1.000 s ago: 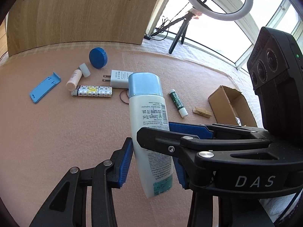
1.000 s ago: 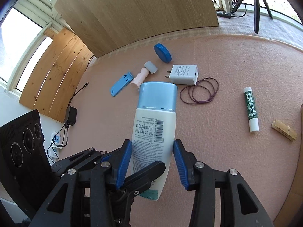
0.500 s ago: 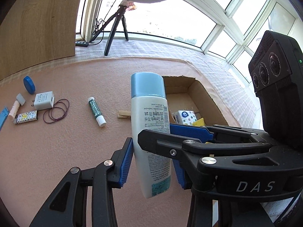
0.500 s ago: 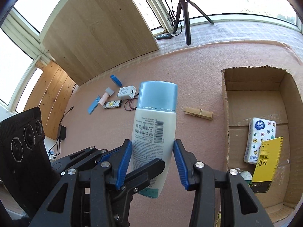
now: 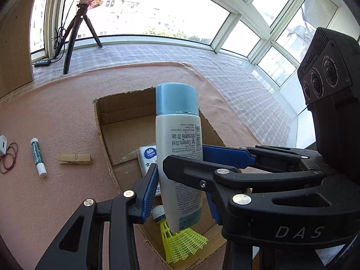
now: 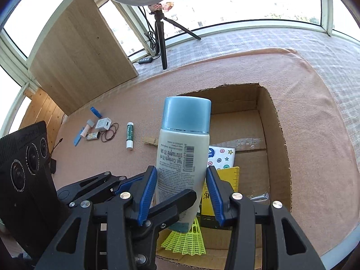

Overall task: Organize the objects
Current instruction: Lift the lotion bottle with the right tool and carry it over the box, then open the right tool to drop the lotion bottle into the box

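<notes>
A white bottle with a light-blue cap (image 5: 177, 139) (image 6: 183, 153) is held above the open cardboard box (image 5: 105, 112) (image 6: 276, 135). My left gripper (image 5: 180, 189) and my right gripper (image 6: 181, 189) are both shut on its lower body from crossing directions. The right gripper's fingers (image 5: 225, 155) cross in front of the bottle in the left wrist view. The left gripper's fingers (image 6: 173, 204) show in the right wrist view. In the box lie a tissue pack (image 5: 147, 155) (image 6: 221, 155), a yellow-green shuttlecock (image 5: 180, 243) (image 6: 186, 240) and a yellow card (image 6: 231, 175).
On the pink mat left of the box lie a wooden clothespin (image 5: 75, 158) (image 6: 149, 141), a green lip-balm stick (image 5: 38, 157) (image 6: 129, 138), rubber bands (image 6: 110, 132), a white charger (image 6: 103, 123) and several small items. A ring-light tripod (image 6: 162, 29) stands at the back.
Both grippers carried the bottle to the right, from over the scattered items to above the cardboard box. The grip on the bottle stays the same.
</notes>
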Demonstrator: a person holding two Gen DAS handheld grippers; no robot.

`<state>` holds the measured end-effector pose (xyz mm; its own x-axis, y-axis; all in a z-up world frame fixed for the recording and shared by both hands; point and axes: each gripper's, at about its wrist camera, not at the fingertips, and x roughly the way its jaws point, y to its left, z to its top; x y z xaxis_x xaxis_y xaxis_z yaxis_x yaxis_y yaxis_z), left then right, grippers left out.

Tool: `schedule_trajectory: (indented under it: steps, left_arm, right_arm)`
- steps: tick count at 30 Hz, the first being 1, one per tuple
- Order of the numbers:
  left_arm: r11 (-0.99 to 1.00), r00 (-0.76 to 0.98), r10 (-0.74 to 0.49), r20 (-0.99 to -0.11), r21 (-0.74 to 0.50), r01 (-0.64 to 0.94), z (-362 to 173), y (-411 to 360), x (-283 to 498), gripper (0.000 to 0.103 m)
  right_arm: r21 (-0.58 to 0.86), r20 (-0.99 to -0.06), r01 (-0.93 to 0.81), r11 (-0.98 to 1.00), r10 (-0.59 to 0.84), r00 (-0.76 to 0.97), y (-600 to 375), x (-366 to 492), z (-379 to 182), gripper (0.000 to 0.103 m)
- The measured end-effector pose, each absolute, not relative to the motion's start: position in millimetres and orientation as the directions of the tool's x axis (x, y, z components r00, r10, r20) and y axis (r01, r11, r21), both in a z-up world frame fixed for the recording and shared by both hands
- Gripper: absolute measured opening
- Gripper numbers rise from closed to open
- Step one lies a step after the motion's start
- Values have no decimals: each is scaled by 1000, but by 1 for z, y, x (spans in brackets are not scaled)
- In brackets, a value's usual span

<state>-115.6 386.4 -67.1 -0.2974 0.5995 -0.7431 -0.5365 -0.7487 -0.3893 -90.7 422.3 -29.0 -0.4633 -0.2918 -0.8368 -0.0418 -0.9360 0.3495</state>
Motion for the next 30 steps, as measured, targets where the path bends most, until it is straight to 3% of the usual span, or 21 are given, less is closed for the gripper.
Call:
schedule_trajectory:
  steps: [14,15,16,18,30]
  left_arm:
    - [-720,-264,609,-748,-383,-578,-73,440,-126,44]
    - [-726,-269,598,-755,-368,-581,-72,441,-125,57]
    - [-735,-280,586,-761,-352,-580,-71,441,-125,76]
    - [-744,-303,575,-760,-332,-579,-69,437,-122,86]
    - [-779,-336,546,-768,-317,-541,-63,392,-117,86]
  right_arm:
    - [332,-843,-83,-940,-256,-472,473,-94,-33,45]
    - [326,-843,-84,-942,-249,-477,474,-94,-33,56]
    - [318,-843,-89,-944,-239,-482,475,-94,-32,68]
    - [294,-844,-110,-950,-204,-497,476,-93,-30,74]
    - [260,-844,-128,-957,-161,-511,465,-94,-23,74]
